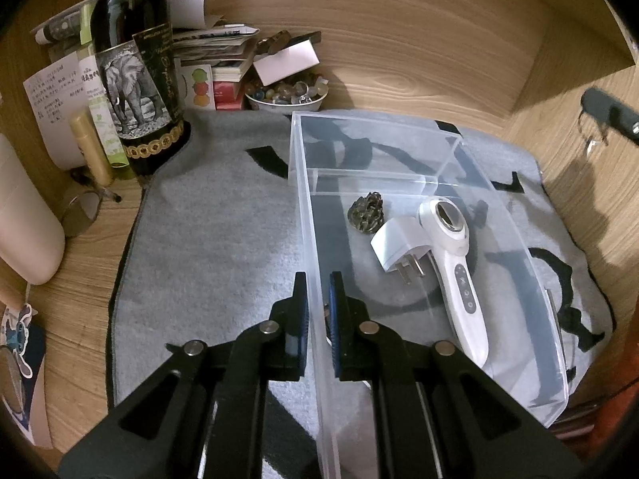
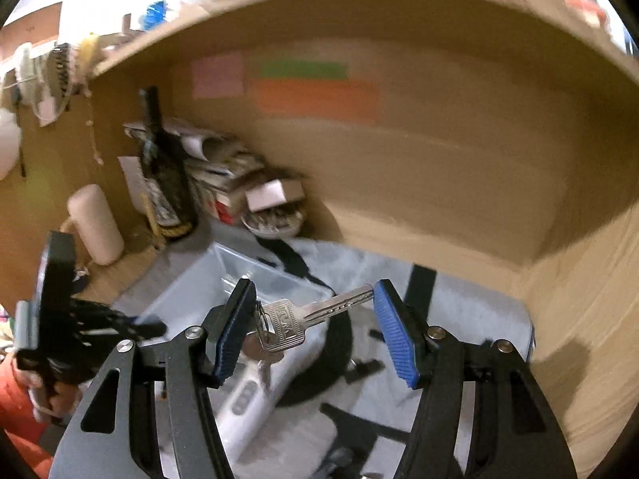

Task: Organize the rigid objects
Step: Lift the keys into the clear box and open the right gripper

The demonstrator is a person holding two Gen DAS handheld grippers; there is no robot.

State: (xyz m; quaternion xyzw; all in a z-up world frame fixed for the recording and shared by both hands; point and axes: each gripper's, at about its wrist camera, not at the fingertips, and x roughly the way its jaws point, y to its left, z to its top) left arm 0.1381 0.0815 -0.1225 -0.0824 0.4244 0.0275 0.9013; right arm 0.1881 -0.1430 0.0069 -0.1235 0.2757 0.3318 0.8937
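Observation:
A clear plastic bin (image 1: 303, 215) lies on a grey mat (image 1: 207, 239). It holds a white handheld device (image 1: 459, 263), a white plug adapter (image 1: 399, 245) and a dark pinecone-like piece (image 1: 365, 211). My left gripper (image 1: 318, 291) is shut on the bin's left wall, one finger on each side. In the right wrist view, my right gripper (image 2: 315, 319) holds a silver key (image 2: 307, 315) with a key ring spanning between its blue pads, above the bin (image 2: 239, 275). The left gripper (image 2: 60, 319) shows at the left there.
A dark wine bottle (image 1: 135, 76), papers, boxes and a bowl of stones (image 1: 285, 94) stand at the back left. A cream cylinder (image 1: 24, 215) lies at the left. Wooden walls enclose the back and right. The right gripper with keys (image 1: 607, 111) shows at far right.

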